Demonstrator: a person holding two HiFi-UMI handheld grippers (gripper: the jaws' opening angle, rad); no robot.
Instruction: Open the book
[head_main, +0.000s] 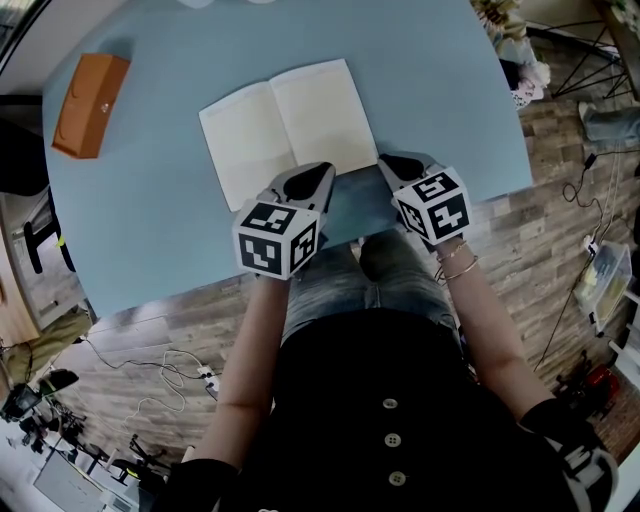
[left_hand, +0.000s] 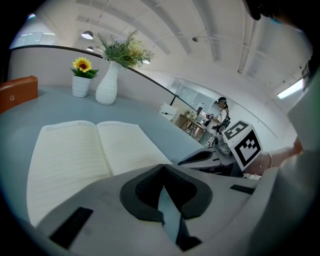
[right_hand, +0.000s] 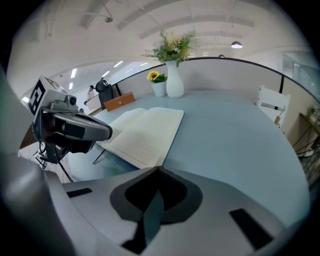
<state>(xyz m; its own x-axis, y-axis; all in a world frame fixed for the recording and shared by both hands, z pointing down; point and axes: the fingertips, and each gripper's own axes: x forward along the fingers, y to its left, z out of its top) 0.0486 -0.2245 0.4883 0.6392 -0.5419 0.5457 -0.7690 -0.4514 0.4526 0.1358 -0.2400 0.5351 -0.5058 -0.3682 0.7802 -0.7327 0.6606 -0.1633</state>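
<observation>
1. We hold our left gripper (head_main: 318, 176) and right gripper (head_main: 394, 166) over the near edge of the blue table (head_main: 150, 225). Each one's jaws are pressed together, with nothing between them.
2. Just past their tips, the book (head_main: 290, 128) lies open and flat.
3. An orange box (head_main: 90, 105) sits by the far left edge.
4. A white vase (left_hand: 107, 84) and a sunflower pot (left_hand: 81, 85) stand at the far edge.

Orange box (head_main: 90, 104) and 2 flower vases (left_hand: 108, 84) on blue table (head_main: 150, 220).

obstacles: orange box (head_main: 90, 104) far-left, vase (left_hand: 108, 82) far edge | free: table (head_main: 440, 100) right of book (head_main: 288, 128)
</observation>
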